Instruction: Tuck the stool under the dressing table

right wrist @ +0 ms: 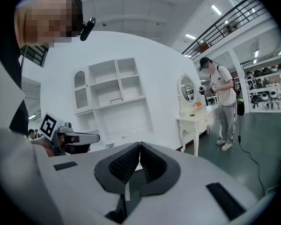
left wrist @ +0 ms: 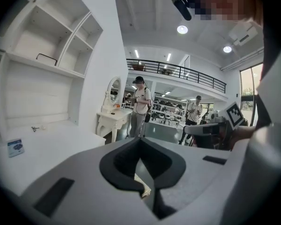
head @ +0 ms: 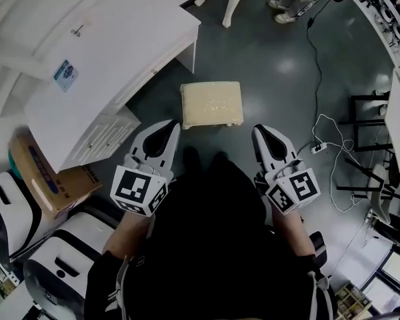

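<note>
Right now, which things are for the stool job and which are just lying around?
For the job: stool, dressing table, left gripper, right gripper, both shut and empty.
Just lying about: cardboard box, power strip, card on the tabletop.

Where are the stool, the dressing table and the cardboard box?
stool (head: pixel 212 104): head view, middle of its cream seat cushion.
dressing table (head: pixel 120 39): head view, bare white top.
cardboard box (head: pixel 60 185): head view, brown side panel.
</note>
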A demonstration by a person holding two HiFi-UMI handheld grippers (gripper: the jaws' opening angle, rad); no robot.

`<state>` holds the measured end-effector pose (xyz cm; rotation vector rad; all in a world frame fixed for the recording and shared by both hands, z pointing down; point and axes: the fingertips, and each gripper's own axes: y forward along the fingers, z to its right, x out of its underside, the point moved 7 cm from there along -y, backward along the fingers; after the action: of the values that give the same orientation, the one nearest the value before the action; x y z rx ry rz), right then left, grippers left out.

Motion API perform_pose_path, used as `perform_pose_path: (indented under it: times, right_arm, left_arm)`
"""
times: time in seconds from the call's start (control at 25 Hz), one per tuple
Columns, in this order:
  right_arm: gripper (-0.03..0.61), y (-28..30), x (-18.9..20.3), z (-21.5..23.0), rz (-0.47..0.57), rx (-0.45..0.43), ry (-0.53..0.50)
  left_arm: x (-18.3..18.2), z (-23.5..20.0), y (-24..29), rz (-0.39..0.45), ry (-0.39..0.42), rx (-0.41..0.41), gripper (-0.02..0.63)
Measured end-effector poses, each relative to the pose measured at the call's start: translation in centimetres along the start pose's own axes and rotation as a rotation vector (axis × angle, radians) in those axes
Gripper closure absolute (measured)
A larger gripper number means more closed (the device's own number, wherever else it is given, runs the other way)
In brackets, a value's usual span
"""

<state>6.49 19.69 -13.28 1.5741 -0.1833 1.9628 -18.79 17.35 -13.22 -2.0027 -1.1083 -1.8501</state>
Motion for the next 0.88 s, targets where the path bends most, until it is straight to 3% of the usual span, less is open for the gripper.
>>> perform_pose_path:
  times: [0.56,0.76,0.88]
  right_arm:
    - [0.558,4.9,-0.5,8.6,-0.065,-0.098,0.023]
    - [0.560,6.3,1.2,12.5,-0.108,-0.135,0.012]
    - [0.558,8.0,3.3,14.9,-0.161,-0.132,0.012]
  left_arm:
    - [-1.2,0.7,10.0,-0.108,-0.001,-0.049,0.607]
    - [-0.4,1.3,13.7,-0.123,-0.050,-0.062,0.607]
    - [0.8,0.8,15.5,-0.144,-0.008,-0.098,0.607]
